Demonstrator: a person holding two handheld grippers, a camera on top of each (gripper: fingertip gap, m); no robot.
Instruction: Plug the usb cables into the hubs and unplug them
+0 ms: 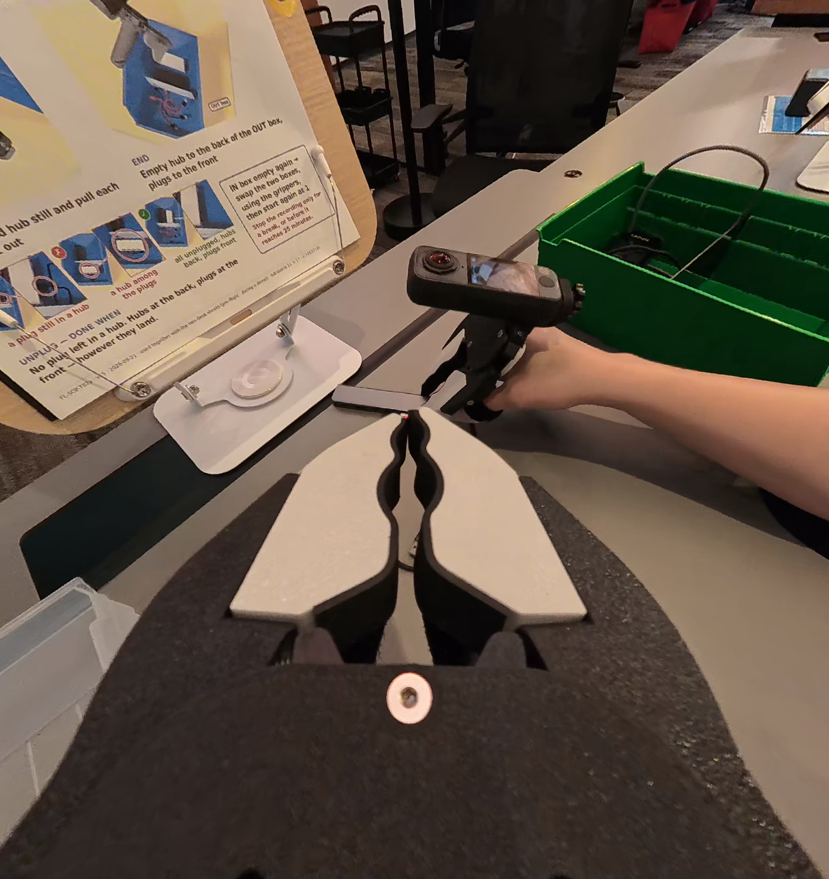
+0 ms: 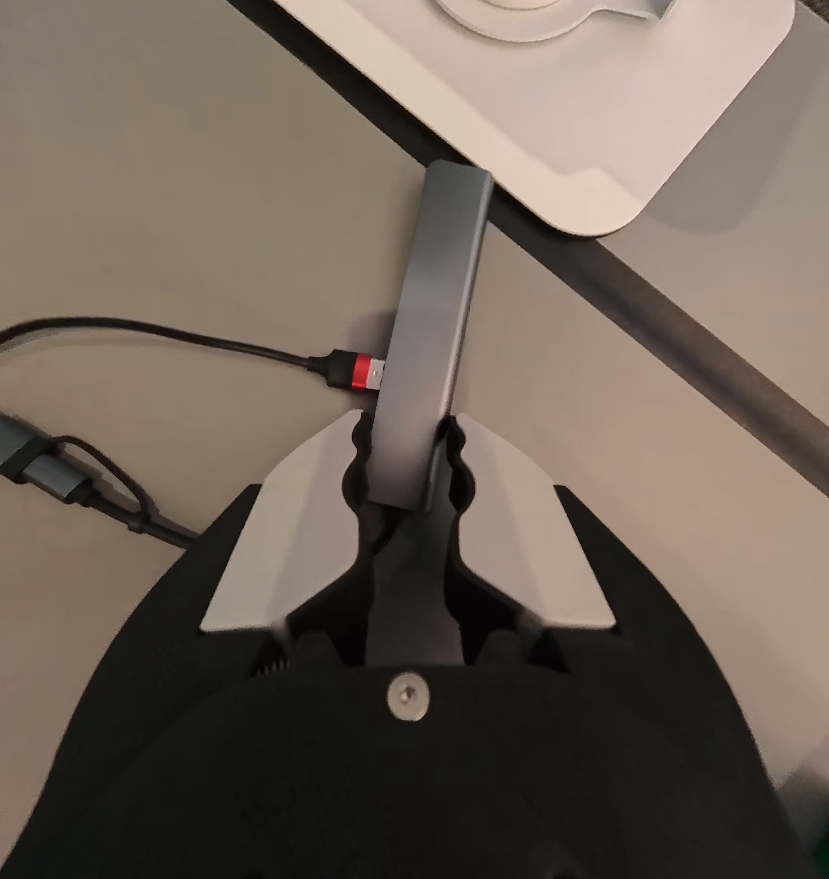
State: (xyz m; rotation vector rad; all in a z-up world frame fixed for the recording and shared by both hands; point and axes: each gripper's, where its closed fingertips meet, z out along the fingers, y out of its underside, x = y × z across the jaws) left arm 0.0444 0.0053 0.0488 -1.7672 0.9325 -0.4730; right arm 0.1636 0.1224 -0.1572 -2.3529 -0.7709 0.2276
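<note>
hub: grey metal bar hub (image 2: pixel 431 333) flat on the table, far end at the back edge beside a white stand base (image 2: pixel 569 109).
right gripper: right gripper (image 2: pixel 405 428) clamped on the hub's near end.
cable: red-collared USB plug (image 2: pixel 362 373) seated in a side port, black lead trailing left.
left gripper: left gripper (image 1: pixel 410 423) pinched closed; on the plug, I judge.
handling: hub looks rigid, light, slippery; plug housing stiff, take it there, not the soft lead.
writing: instruction sheet (image 1: pixel 132 190) legible, not quoting.
</note>
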